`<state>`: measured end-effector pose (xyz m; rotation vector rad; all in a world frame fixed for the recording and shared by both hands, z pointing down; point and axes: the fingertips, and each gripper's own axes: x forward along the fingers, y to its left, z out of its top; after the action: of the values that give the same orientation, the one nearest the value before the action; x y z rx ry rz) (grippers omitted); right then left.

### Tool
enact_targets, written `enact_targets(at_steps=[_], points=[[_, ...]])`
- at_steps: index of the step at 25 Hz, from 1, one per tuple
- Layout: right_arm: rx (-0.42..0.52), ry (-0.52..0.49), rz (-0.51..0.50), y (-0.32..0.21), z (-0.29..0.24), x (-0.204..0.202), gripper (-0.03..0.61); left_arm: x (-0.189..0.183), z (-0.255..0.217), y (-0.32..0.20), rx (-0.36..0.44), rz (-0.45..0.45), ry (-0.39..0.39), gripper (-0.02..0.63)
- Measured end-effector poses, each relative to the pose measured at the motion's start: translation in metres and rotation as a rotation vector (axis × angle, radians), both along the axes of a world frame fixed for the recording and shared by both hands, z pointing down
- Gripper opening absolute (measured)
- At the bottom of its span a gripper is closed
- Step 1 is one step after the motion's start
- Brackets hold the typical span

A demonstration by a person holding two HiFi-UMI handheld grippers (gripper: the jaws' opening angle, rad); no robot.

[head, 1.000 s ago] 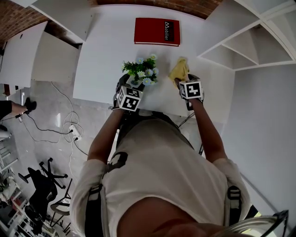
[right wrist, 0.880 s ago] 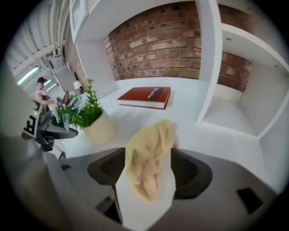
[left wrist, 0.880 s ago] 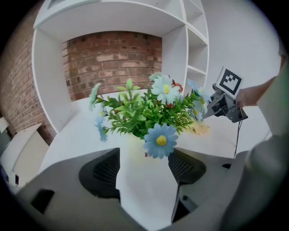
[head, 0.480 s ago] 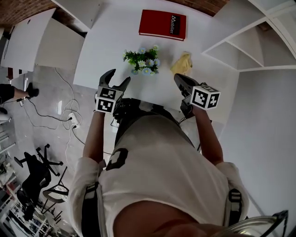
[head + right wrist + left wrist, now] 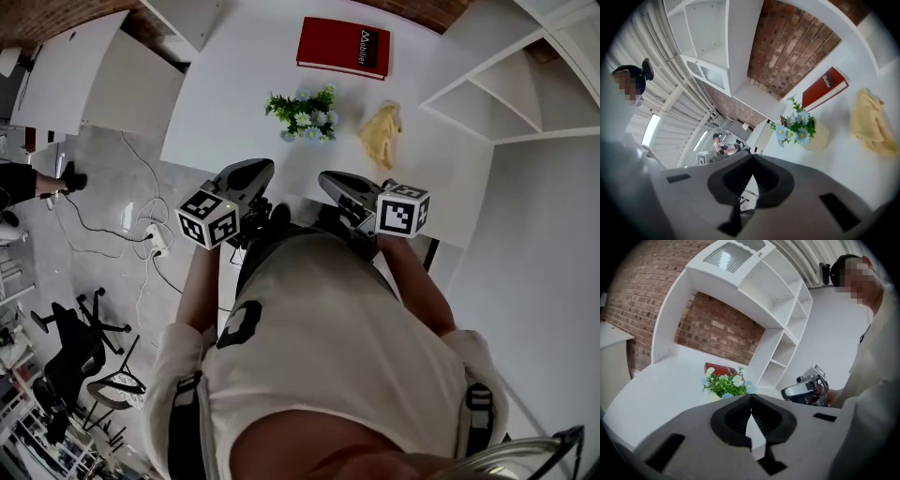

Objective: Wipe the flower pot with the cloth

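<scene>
- Looking down the left tongs (image 5: 750,400), I see the jaws clenched tip to tip with nothing between them, having just closed.
- The right tongs (image 5: 752,159) are clenched too and also empty; both are raised over the near edge of the surface (image 5: 234,103), close to my operator's body.
- The flower pot (image 5: 817,137), cream coloured, stands about mid-surface; from the head view it is mostly hidden under its green leaves and pale blue flowers (image 5: 305,112).
- The yellow cloth (image 5: 380,134) lies crumpled just right of the pot, apart from it and untouched by either pair of tongs.
- Bare white surface lies between the tongs and the pot.
- A red book (image 5: 343,45) lies flat at the far edge, beyond the pot. White lettering on its dark band looks like "Mobilier", with a small logo before it.
- White shelving (image 5: 497,84) runs along the right edge of the surface, and a brick wall (image 5: 717,331) stands behind the far edge.
- Off the left edge, on the grey floor, cables trail to a power strip (image 5: 150,255), with black office chairs (image 5: 80,361) further out.
- A person's legs (image 5: 33,180) show at the far left of the head view.
</scene>
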<state>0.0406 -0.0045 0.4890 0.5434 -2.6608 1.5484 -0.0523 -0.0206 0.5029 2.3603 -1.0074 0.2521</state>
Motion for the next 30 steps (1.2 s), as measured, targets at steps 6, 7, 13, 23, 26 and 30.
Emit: enact_targets(at_steps=[6, 7, 13, 23, 26, 30], points=[[-0.029, -0.01, 0.051, 0.012, -0.004, -0.029, 0.011, -0.014, 0.002, 0.009, 0.004, 0.101, -0.006, 0.021], [-0.038, -0.002, 0.051, 0.017, -0.002, -0.039, 0.011, -0.021, 0.004, 0.011, 0.004, 0.111, -0.01, 0.021], [-0.043, 0.059, 0.059, 0.041, 0.005, -0.09, 0.011, -0.07, 0.014, 0.038, -0.002, 0.16, 0.015, 0.021], [-0.089, 0.093, 0.182, 0.075, 0.015, -0.097, 0.011, -0.099, 0.032, 0.066, -0.075, 0.229, 0.083, 0.021], [-0.075, 0.129, 0.2, 0.074, 0.019, -0.088, 0.011, -0.09, 0.033, 0.059, -0.066, 0.251, 0.085, 0.021], [-0.047, 0.131, 0.215, 0.078, 0.018, -0.079, 0.011, -0.071, 0.03, 0.066, -0.045, 0.279, 0.069, 0.021]])
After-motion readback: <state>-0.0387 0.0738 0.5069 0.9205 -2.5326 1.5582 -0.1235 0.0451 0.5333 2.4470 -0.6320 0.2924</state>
